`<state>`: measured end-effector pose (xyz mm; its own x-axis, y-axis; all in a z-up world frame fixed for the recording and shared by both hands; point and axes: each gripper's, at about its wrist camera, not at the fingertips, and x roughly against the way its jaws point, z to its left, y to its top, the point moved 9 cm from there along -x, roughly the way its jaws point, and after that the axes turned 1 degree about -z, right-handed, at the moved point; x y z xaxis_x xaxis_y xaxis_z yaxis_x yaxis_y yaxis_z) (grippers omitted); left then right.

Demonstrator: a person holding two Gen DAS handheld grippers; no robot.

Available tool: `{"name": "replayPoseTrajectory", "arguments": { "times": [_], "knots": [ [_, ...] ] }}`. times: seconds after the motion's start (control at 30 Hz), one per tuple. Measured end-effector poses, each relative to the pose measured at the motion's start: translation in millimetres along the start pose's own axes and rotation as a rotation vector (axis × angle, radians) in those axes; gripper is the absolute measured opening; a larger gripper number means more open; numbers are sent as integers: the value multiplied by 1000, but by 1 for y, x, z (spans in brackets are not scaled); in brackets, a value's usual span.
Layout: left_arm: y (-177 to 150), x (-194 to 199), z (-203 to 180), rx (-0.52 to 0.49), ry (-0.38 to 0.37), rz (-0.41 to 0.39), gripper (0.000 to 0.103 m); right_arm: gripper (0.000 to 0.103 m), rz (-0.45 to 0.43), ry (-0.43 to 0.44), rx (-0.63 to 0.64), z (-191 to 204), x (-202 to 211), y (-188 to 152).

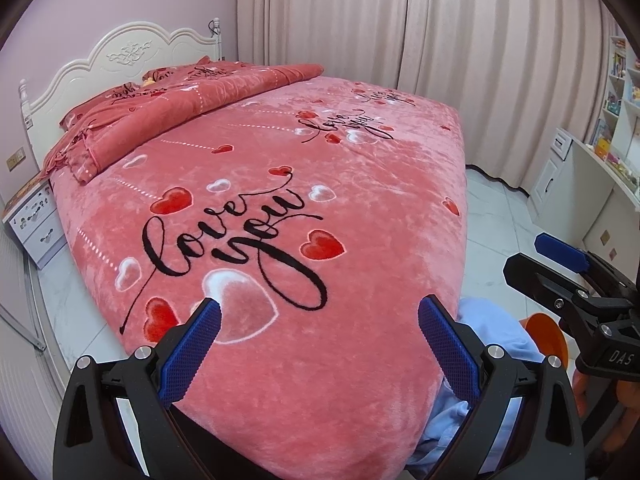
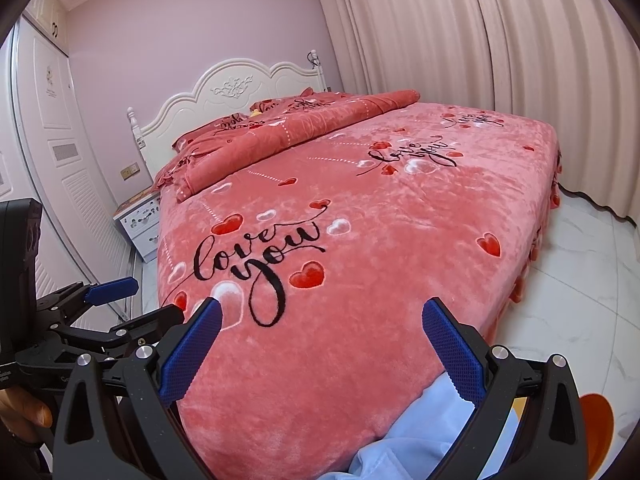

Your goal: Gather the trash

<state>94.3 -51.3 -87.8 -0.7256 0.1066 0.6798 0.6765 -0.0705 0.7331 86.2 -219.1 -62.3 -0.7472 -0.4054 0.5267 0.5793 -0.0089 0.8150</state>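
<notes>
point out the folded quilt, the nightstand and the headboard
folded quilt (image 2: 280,140), right wrist view, middle of its top fold
nightstand (image 2: 140,224), right wrist view, drawer front
headboard (image 1: 132,56), left wrist view, carved centre panel

A home bedroom: bed (image 1: 280,200), headboard (image 1: 120,60), curtains (image 1: 440,40), probably a nightstand (image 1: 36,220)

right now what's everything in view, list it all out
bed: one, pink cover with hearts and "love you" script, centre
folded quilt: one, darker pink, at the head end
headboard: one, white, carved, against the wall
nightstand: one, white, beside the bed
curtains: pale pink, closed, along the far wall
shelves: white, far right
wardrobe: white, left
left hand-held gripper: black with blue pads, open, empty
right hand-held gripper: same, open, empty
</notes>
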Motion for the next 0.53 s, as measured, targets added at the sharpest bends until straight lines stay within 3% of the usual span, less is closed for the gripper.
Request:
{"name": "replayPoseTrajectory", "arguments": {
  "times": [0.53],
  "knots": [
    [-3, -4, 2, 6, 5, 26, 97, 98, 11, 0, -12, 4, -3, -5]
  ]
}}
